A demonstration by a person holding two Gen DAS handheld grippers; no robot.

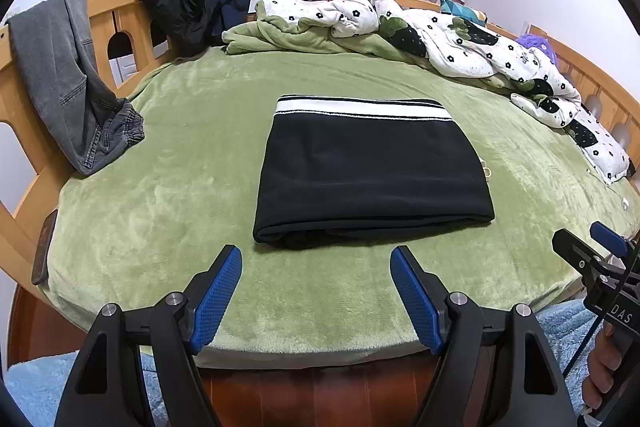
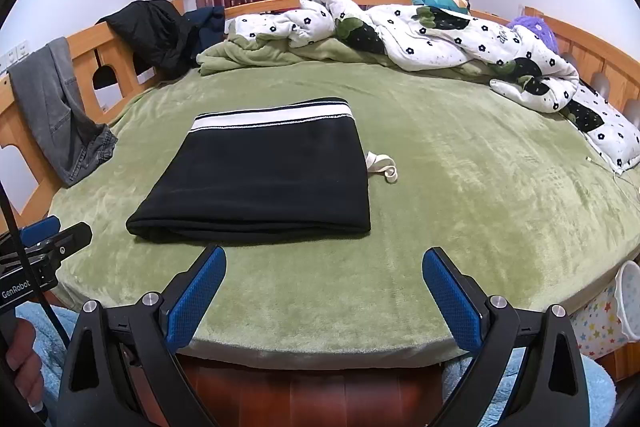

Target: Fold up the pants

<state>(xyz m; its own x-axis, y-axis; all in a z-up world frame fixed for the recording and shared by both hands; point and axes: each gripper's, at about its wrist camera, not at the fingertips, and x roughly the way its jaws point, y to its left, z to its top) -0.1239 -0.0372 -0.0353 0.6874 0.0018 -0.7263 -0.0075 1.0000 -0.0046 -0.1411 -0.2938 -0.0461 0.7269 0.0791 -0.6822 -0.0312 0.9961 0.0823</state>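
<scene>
The black pants (image 1: 372, 171) lie on the green bed cover (image 1: 160, 211) as a compact rectangle, several layers stacked, with the white-striped waistband (image 1: 360, 109) at the 12 o'clock edge and the thick folded edge at 6 o'clock, nearest both cameras. A pale drawstring (image 2: 382, 165) pokes out at the 3 o'clock side. The left hand-held gripper (image 1: 316, 295) and the right hand-held gripper (image 2: 324, 297) both hang above the near edge of the bed, jaws spread and empty, short of the cloth. The folding looks finished or nearly so. Any next move would call for tucking in that drawstring or 1 more fold from 3 o'clock toward 9 o'clock, pinching all layers together.
</scene>
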